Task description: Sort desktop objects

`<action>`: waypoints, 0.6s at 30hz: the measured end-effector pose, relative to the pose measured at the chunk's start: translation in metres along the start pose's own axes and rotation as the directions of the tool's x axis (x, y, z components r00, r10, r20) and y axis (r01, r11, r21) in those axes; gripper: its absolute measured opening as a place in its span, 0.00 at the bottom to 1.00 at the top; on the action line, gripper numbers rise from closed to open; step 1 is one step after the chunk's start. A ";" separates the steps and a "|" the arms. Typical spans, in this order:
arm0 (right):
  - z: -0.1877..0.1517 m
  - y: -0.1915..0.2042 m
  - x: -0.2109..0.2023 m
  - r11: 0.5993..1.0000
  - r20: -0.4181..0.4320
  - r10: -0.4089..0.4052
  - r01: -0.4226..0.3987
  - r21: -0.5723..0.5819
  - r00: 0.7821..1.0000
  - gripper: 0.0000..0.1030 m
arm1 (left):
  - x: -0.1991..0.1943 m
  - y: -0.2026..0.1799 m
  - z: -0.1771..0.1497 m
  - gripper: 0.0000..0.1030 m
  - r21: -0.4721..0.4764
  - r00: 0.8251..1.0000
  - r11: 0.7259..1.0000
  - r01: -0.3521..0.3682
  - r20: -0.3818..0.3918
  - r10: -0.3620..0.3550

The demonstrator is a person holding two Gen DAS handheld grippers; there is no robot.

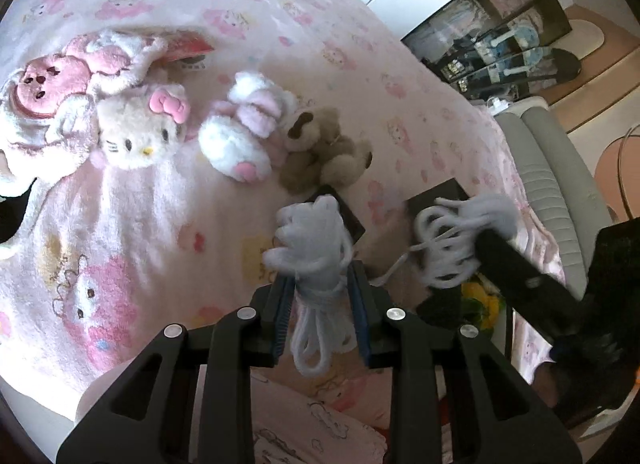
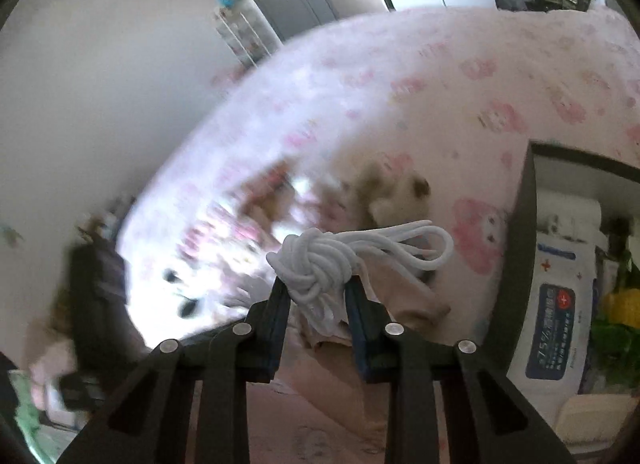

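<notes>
My left gripper (image 1: 320,280) is shut on a bundle of white cord (image 1: 316,248), held above the pink bed cover. My right gripper (image 2: 316,290) is shut on a second knotted bundle of white cord (image 2: 320,260); that bundle also shows in the left wrist view (image 1: 452,240) at the tip of the right gripper's black fingers (image 1: 516,264). A row of plush toys lies on the cover: a Hello Kitty (image 1: 140,132), a white and pink plush (image 1: 244,132) and a brown bear (image 1: 324,152). The right wrist view is blurred.
A pink flat plush (image 1: 52,84) lies at the far left. A dark box (image 2: 524,248) at the right holds a pack of wipes (image 2: 556,324) and something yellow and green (image 2: 620,312). A grey chair (image 1: 560,184) stands past the bed's right edge.
</notes>
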State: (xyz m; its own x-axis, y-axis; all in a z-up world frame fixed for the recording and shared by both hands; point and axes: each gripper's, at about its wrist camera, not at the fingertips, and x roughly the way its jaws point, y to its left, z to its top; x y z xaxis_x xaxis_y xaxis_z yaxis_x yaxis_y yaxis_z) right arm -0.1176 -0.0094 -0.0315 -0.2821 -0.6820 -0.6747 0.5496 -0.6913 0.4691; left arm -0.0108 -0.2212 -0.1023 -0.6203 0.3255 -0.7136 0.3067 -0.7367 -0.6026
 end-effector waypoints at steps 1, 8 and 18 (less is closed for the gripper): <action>0.003 0.004 -0.006 1.000 0.012 0.018 -0.018 -0.003 1.000 0.24 | -0.001 0.001 0.000 0.26 -0.010 1.000 1.000 0.006 0.004 -0.006; 0.005 0.016 -0.003 0.994 0.036 -0.064 0.066 -0.081 0.997 0.24 | -0.014 0.003 0.000 0.19 -0.040 0.999 0.999 -0.010 0.052 0.012; -0.026 0.001 0.038 0.947 -0.056 -0.314 0.308 -0.093 0.948 0.36 | -0.001 0.012 0.019 0.19 0.022 0.984 0.985 -0.171 -0.042 0.172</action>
State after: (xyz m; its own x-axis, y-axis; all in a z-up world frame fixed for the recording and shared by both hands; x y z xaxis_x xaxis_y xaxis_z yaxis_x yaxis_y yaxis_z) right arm -0.1072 -0.0297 -0.0719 -0.3954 -0.4161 -0.8188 0.5070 -0.8423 0.1832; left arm -0.0198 -0.2416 -0.1024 -0.5276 0.2183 -0.8209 0.3927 -0.7943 -0.4636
